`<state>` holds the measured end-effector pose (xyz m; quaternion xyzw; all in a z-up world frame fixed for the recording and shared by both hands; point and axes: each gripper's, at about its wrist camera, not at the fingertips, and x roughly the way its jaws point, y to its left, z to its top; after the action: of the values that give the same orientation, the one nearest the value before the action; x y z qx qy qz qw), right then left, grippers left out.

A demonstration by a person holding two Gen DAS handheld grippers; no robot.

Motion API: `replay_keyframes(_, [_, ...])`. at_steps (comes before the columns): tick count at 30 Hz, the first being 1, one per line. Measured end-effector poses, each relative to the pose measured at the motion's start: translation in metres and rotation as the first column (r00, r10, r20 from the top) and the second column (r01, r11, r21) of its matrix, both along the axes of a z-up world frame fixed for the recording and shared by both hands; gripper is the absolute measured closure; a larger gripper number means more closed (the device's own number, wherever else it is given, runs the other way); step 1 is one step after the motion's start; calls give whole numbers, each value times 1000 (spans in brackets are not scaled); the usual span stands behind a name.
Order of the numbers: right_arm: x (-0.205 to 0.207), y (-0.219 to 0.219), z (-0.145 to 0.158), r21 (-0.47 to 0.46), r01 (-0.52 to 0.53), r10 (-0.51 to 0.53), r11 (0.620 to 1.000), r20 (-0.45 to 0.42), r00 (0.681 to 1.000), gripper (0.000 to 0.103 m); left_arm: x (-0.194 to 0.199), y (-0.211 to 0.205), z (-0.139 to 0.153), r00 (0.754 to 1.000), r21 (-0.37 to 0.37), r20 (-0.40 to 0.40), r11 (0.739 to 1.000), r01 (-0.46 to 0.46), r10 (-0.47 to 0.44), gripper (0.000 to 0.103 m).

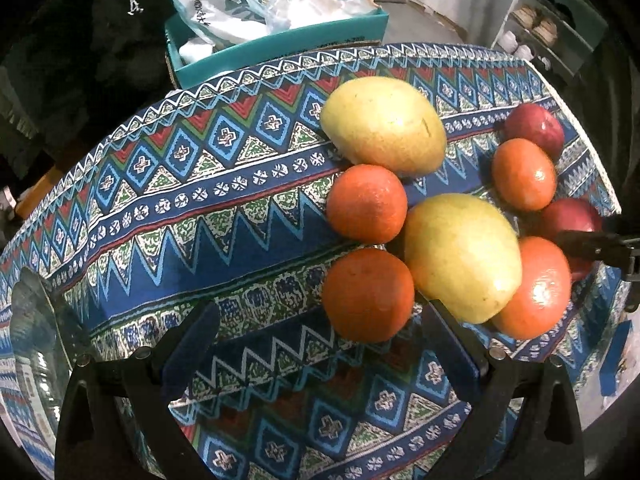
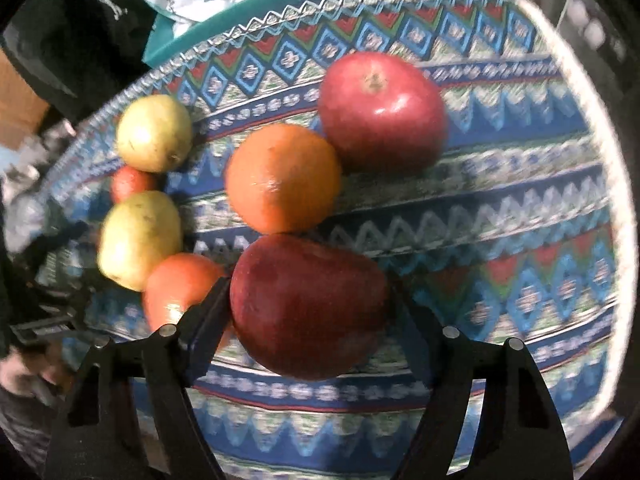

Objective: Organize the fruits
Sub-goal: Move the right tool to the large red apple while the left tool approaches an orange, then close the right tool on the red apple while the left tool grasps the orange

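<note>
Fruit lies on a patterned blue tablecloth. In the left wrist view there are two yellow-green mangoes, several oranges and two red apples. My left gripper is open and empty, just short of the nearest orange. In the right wrist view a dark red apple sits between the fingers of my right gripper, which touch its sides. Beyond it lie an orange and another red apple. The right gripper also shows in the left wrist view.
A teal box full of white bags stands behind the table's far edge. A glass bowl sits at the left of the table. The table's white right edge curves close by. Shelves with shoes stand at the far right.
</note>
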<state>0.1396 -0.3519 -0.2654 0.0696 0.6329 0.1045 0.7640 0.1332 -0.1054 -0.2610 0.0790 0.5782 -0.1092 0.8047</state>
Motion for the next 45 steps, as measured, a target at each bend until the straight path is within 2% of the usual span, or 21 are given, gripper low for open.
replay_keyframes(3, [2, -5, 2, -114, -12, 17, 993, 36, 999, 26, 3, -1, -6, 1000, 15, 2, 1000, 8, -8, 1])
replay_keyframes(6, [5, -10, 1, -118, -2, 7, 993, 39, 999, 26, 6, -1, -9, 1000, -2, -2, 1000, 7, -7, 1])
replay_keyframes(9, [5, -8, 2, -130, -17, 23, 991, 42, 999, 26, 7, 0, -9, 1000, -33, -5, 999, 15, -16, 7])
replay_keyframes(11, [7, -7, 0, -125, -21, 26, 992, 34, 999, 26, 7, 0, -11, 1000, -58, -13, 998, 27, -28, 17])
replay_keyframes(13, [4, -6, -9, -125, -28, 27, 992, -10, 1000, 26, 6, -2, -12, 999, -65, -12, 997, 41, -42, 23])
replay_keyframes(15, [5, -6, -14, -127, -16, 15, 992, -11, 1000, 26, 4, -5, -12, 998, -77, -8, 995, 60, -61, 30])
replay_keyframes(17, [6, -6, -14, -122, -22, 22, 992, -2, 1000, 26, 2, -7, -12, 997, -102, -15, 992, 73, -75, 46])
replay_keyframes(19, [6, -5, -13, -133, -27, 29, 991, 10, 1000, 26, 0, -10, -11, 996, -137, -27, 987, 82, -87, 56])
replay_keyframes(25, [-8, -5, -5, -176, -40, 52, 984, 64, 997, 27, -7, -13, -9, 995, -113, -2, 989, 95, -96, 57])
replay_keyframes(29, [-11, -7, 10, -172, -24, 41, 985, 100, 994, 27, -10, -12, -3, 996, -103, 14, 990, 94, -93, 58])
replay_keyframes(45, [-27, 8, 76, -186, -17, 71, 982, 287, 955, 27, -32, -5, 63, 989, -123, 135, 990, 75, -59, 58])
